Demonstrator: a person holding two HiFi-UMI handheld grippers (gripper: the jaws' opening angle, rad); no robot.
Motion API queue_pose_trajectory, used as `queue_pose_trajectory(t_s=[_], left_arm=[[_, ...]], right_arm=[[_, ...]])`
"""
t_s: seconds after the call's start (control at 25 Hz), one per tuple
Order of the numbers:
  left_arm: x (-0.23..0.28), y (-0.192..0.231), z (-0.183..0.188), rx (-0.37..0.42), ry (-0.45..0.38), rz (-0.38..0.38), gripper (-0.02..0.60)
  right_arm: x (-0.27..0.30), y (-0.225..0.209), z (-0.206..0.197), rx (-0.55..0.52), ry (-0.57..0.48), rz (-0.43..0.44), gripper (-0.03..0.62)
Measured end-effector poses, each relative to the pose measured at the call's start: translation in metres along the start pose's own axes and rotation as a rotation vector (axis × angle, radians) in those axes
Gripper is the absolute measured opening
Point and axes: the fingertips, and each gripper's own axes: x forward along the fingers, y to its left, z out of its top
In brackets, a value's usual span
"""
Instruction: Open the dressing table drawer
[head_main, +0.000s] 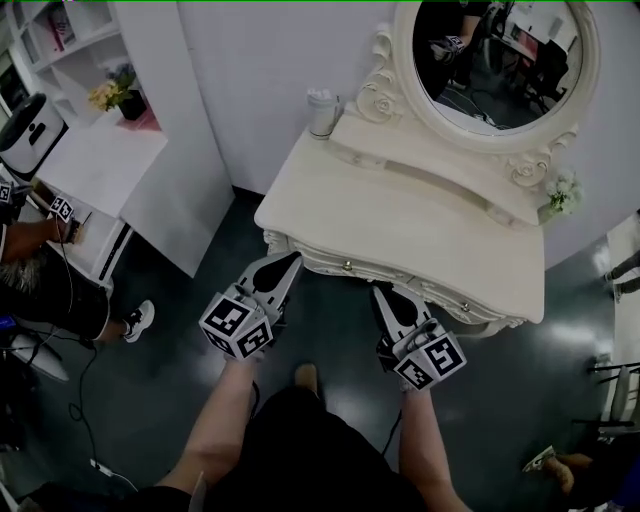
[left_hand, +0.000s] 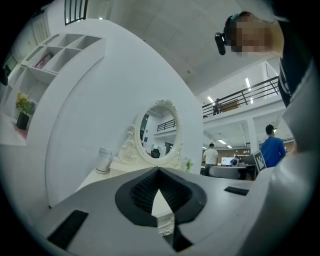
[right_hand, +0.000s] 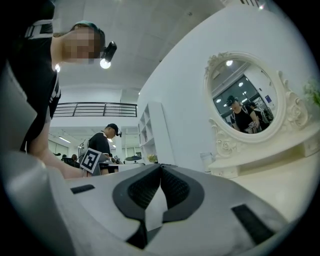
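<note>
Facing the dressing table (head_main: 400, 215), the left gripper (head_main: 290, 260) and right gripper (head_main: 386, 292) hold their jaws pressed together on nothing, tips near its front edge. The shut drawer (head_main: 325, 260) runs lengthwise along that front. Its knob (head_main: 347, 266) sits between the two tips, about equally near each.

Both grippers out front, both closed

We're holding the left gripper (head_main: 285, 263) and right gripper (head_main: 386, 294) level, side by side, jaws pinched together on nothing, bare forearms (head_main: 226, 420) straight behind them.
</note>
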Motion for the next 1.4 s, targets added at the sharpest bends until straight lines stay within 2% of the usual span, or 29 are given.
queue_pose_trajectory(t_s=[0.4, 0.8, 1.4], left_arm=[[0.044, 0.035, 0.003, -0.008, 0.006, -0.043, 0.001], [0.066, 0.045, -0.007, -0.032, 0.020, -0.037, 0.000], [0.148, 0.094, -0.014, -0.051, 0.024, 0.015, 0.000]], right_arm=[[0.028, -0.043, -0.001, 0.031, -0.012, -0.061, 0.006], [0.025, -0.075, -0.004, 0.081, -0.024, -0.111, 0.006], [0.088, -0.159, -0.006, 0.090, 0.029, -0.022, 0.006]])
